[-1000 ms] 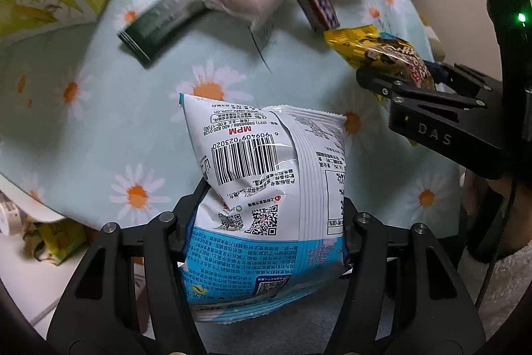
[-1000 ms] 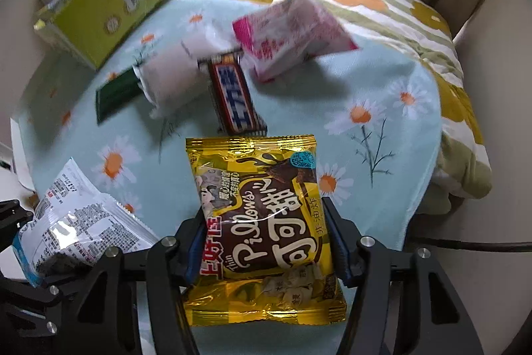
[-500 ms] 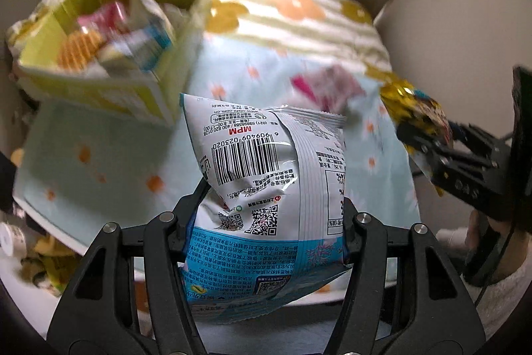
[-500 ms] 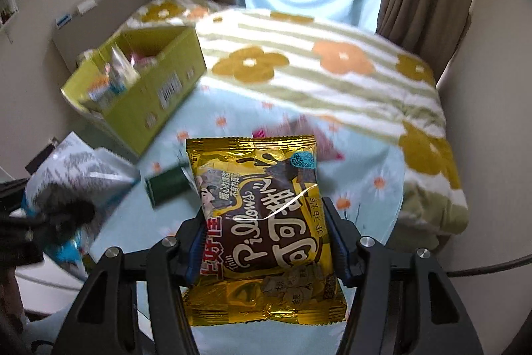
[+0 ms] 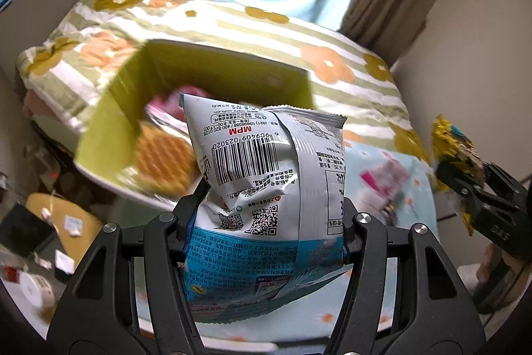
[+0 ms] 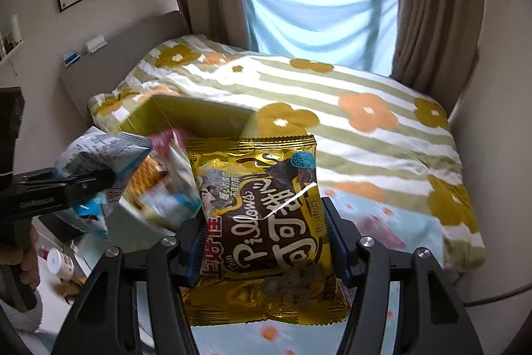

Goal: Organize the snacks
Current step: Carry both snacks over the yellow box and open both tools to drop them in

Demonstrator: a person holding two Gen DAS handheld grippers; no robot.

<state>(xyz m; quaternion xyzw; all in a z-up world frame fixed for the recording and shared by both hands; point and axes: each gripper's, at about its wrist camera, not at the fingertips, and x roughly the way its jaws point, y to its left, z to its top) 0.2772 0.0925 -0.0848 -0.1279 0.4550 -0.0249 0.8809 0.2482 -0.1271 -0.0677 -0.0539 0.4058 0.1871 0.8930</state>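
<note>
My left gripper [image 5: 266, 218] is shut on a white and blue snack bag [image 5: 266, 175] and holds it in the air just in front of the open yellow-green box [image 5: 109, 122]. The box holds a waffle-patterned pack [image 5: 163, 158] and a pink pack [image 5: 166, 103]. My right gripper [image 6: 262, 242] is shut on a gold and brown snack bag [image 6: 262, 215], held up to the right of the box [image 6: 199, 115]. The left gripper with its bag [image 6: 96, 162] shows at the left of the right wrist view. The right gripper [image 5: 465, 185] shows at the right edge of the left wrist view.
A pink packet [image 5: 382, 178] and a dark bar [image 5: 389, 208] lie blurred on the daisy-print cloth [image 5: 419, 208]. Behind is a bed with a striped flower quilt [image 6: 332, 108], curtains and a window. Clutter sits on the floor at lower left [image 5: 40, 242].
Both grippers have risen and swung toward the yellow-green box with their bags. The box now fills the view behind the left bag; the cloth with the loose snacks has dropped away.
</note>
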